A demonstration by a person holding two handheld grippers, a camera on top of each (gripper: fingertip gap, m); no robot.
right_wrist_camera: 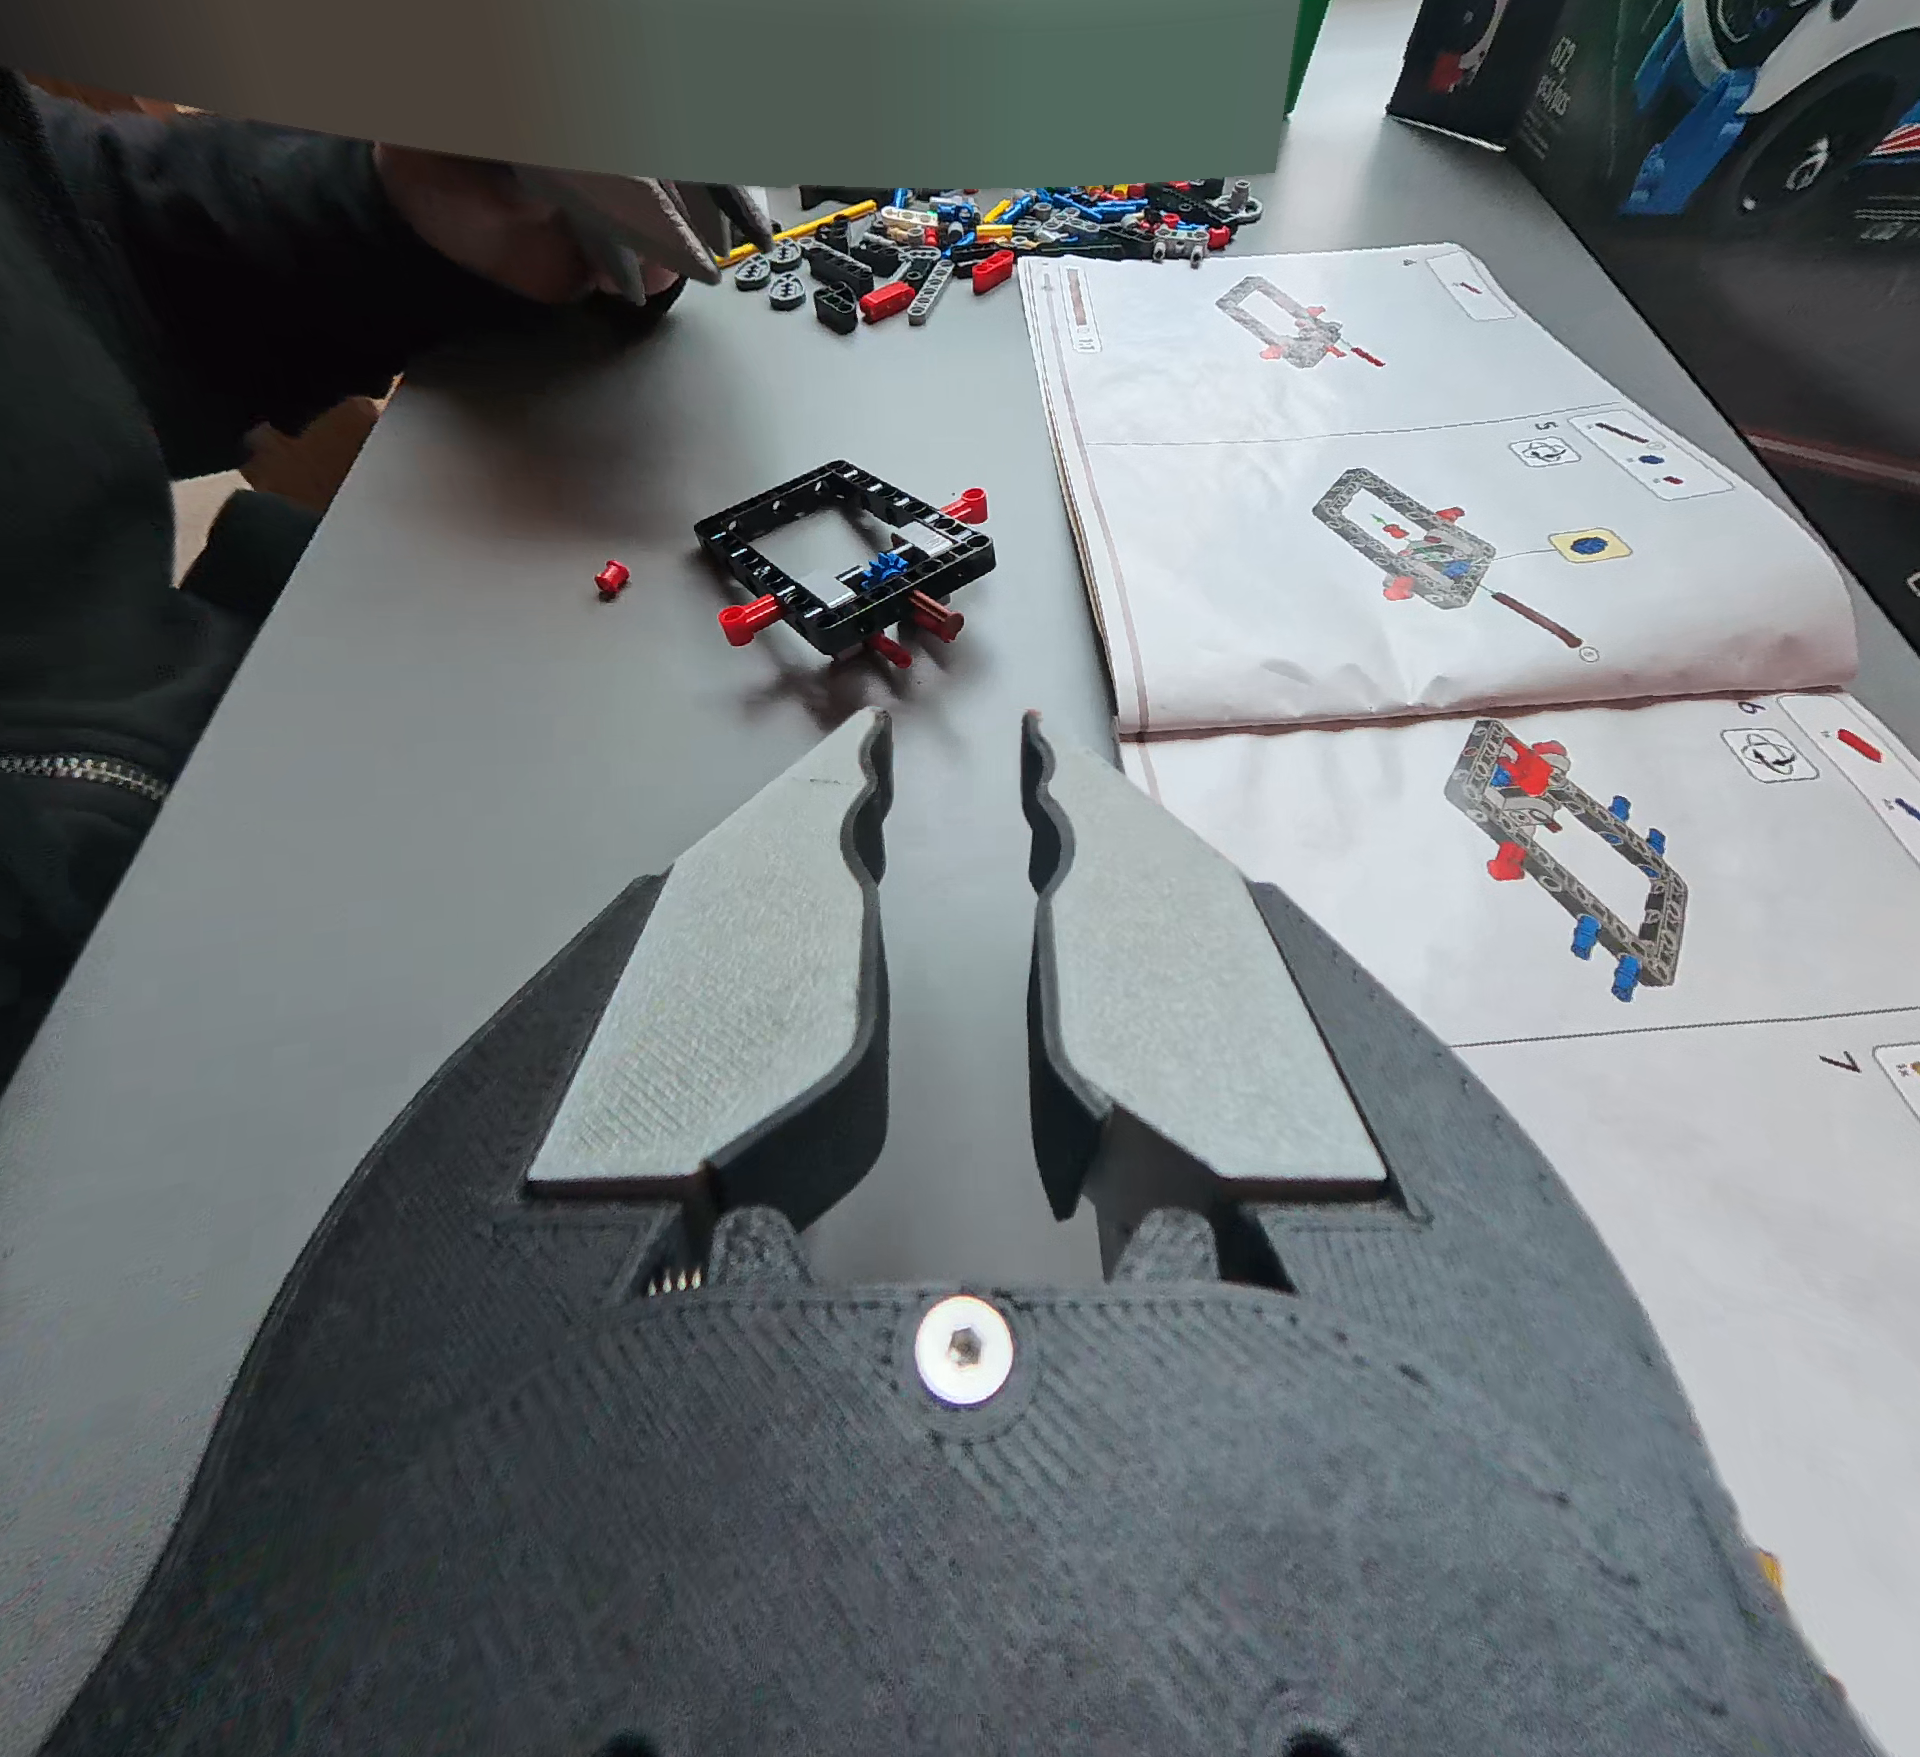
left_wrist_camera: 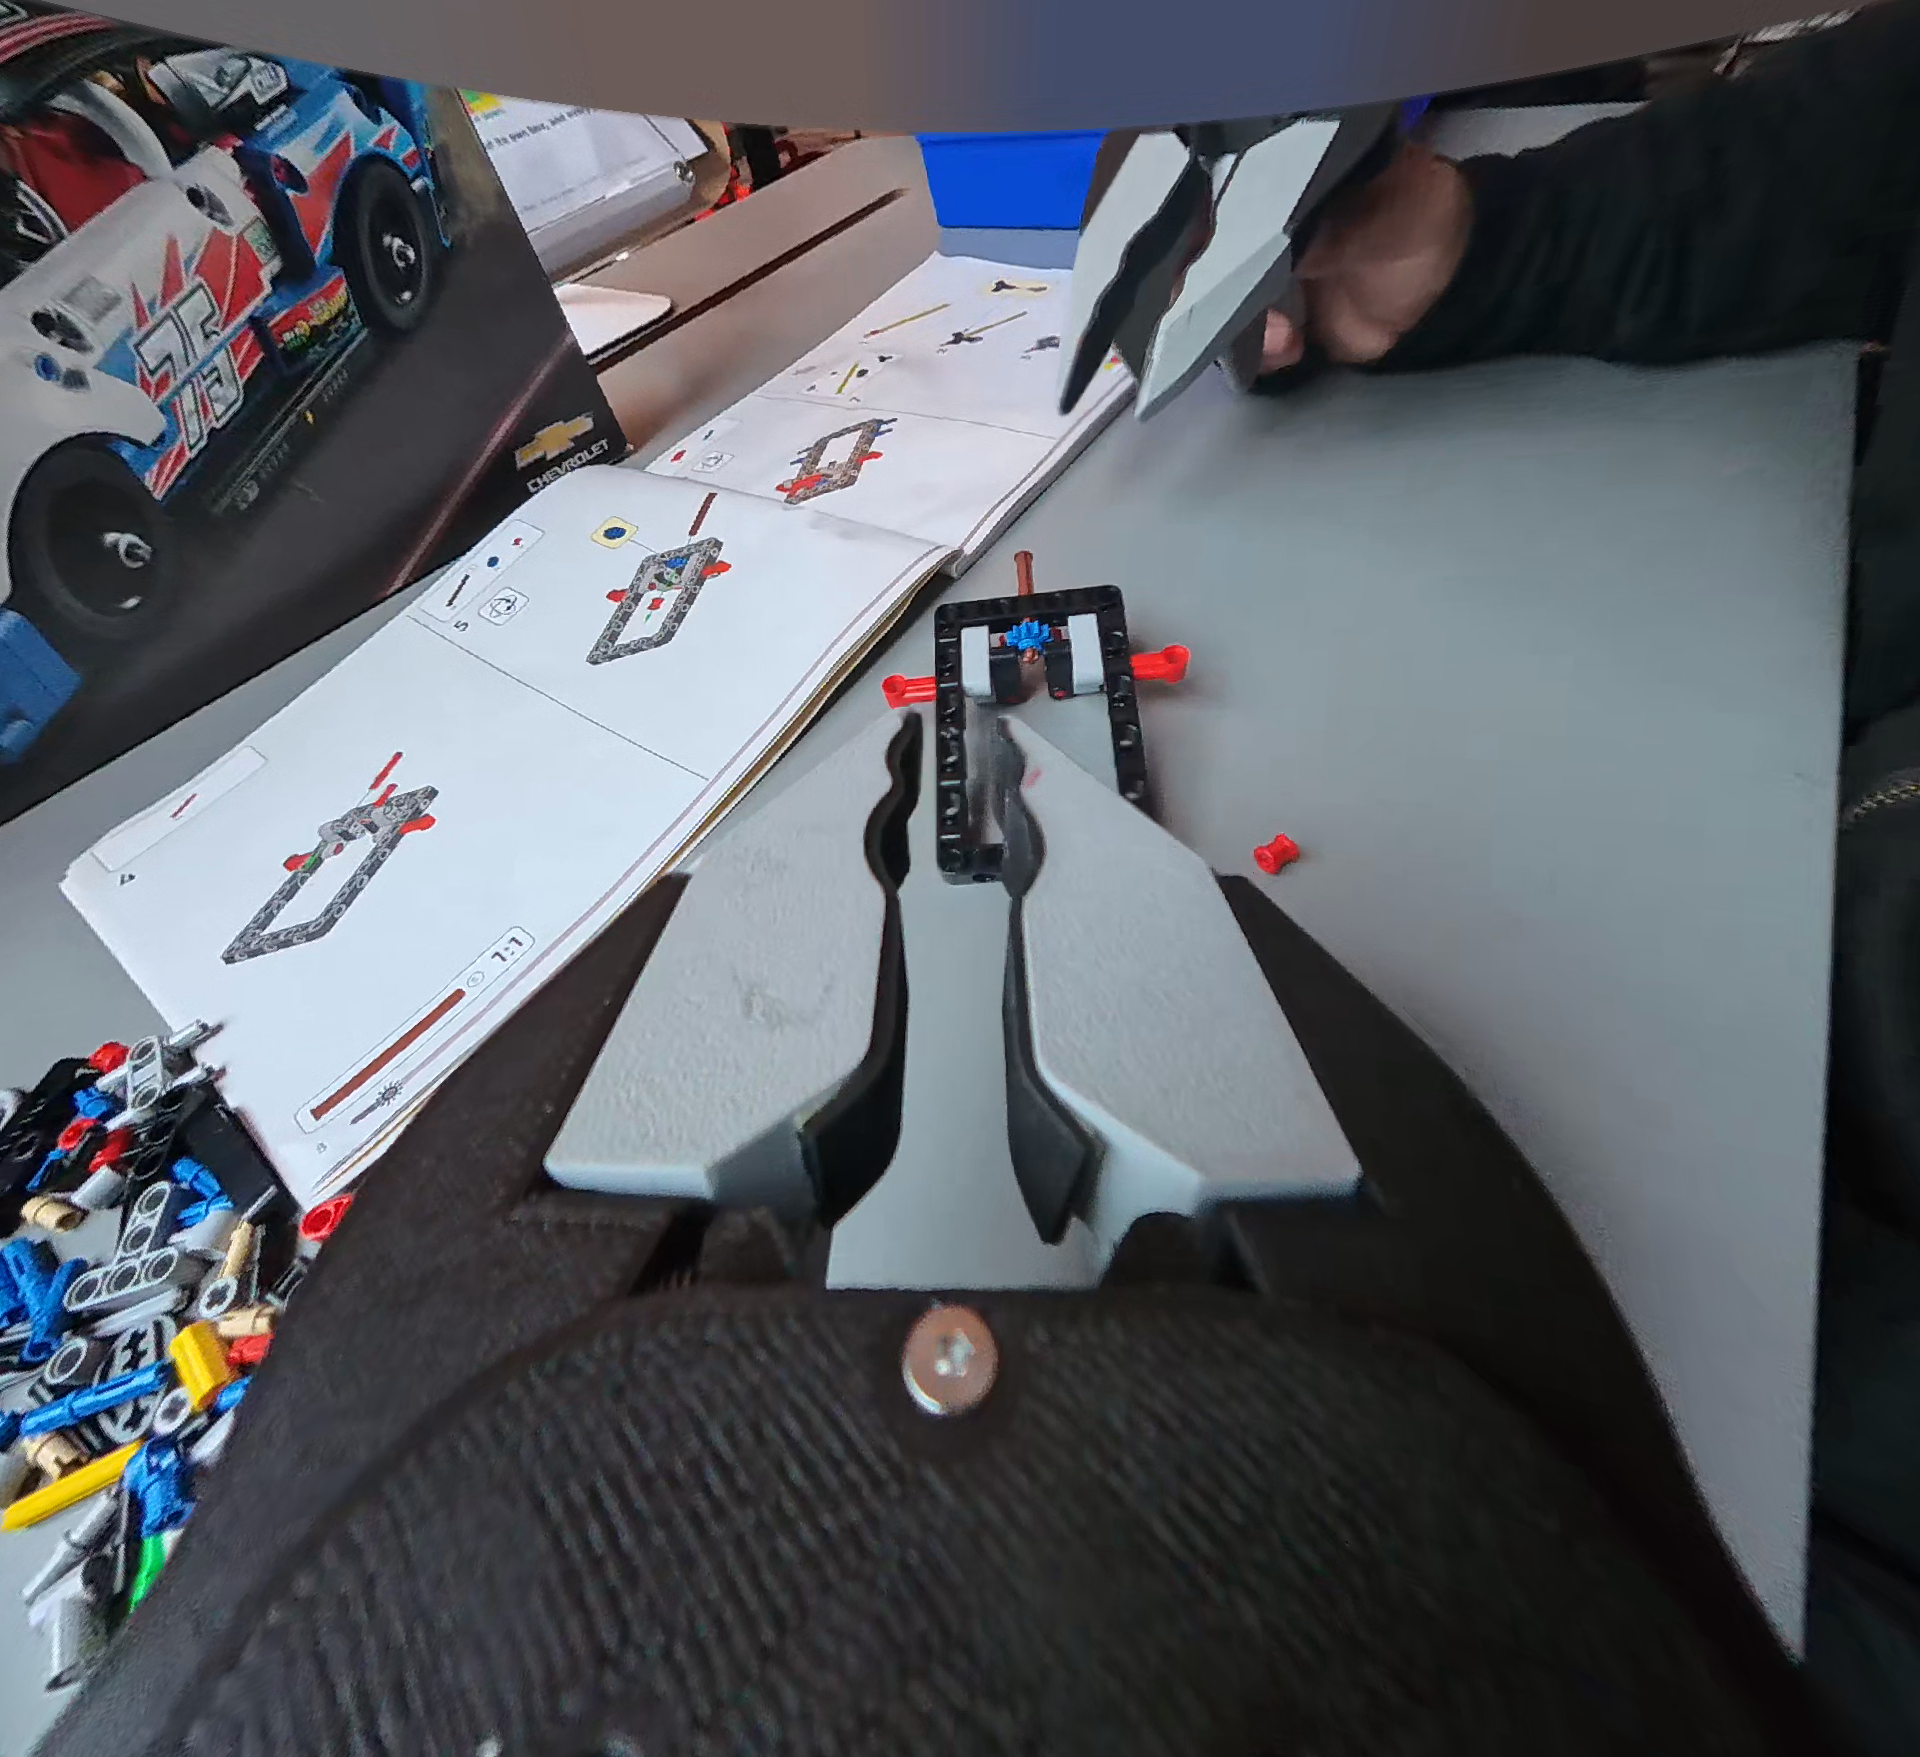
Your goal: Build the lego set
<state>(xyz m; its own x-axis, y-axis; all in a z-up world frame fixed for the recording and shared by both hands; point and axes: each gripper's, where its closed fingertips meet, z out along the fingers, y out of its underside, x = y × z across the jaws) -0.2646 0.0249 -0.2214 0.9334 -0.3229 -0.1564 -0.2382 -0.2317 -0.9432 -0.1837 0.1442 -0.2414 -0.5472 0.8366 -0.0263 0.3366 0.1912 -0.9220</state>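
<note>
A black rectangular lego frame lies flat on the grey table, with a blue gear, grey blocks, red pins and a brown axle at one end. It also shows in the right wrist view. A loose red bush lies beside it on the table. My left gripper is open and empty, held short of the frame; its right finger overlaps the frame in its own view. My right gripper is open and empty, just short of the frame's axle end.
An open instruction booklet lies along the frame. The set's box stands behind it. A pile of loose pieces lies near the left gripper. The right gripper hovers over the booklet. Spacing between my two grippers at the tips: around 15 centimetres. From the left gripper's tips to the loose red bush is close to 9 centimetres. It is also in sight in the right wrist view.
</note>
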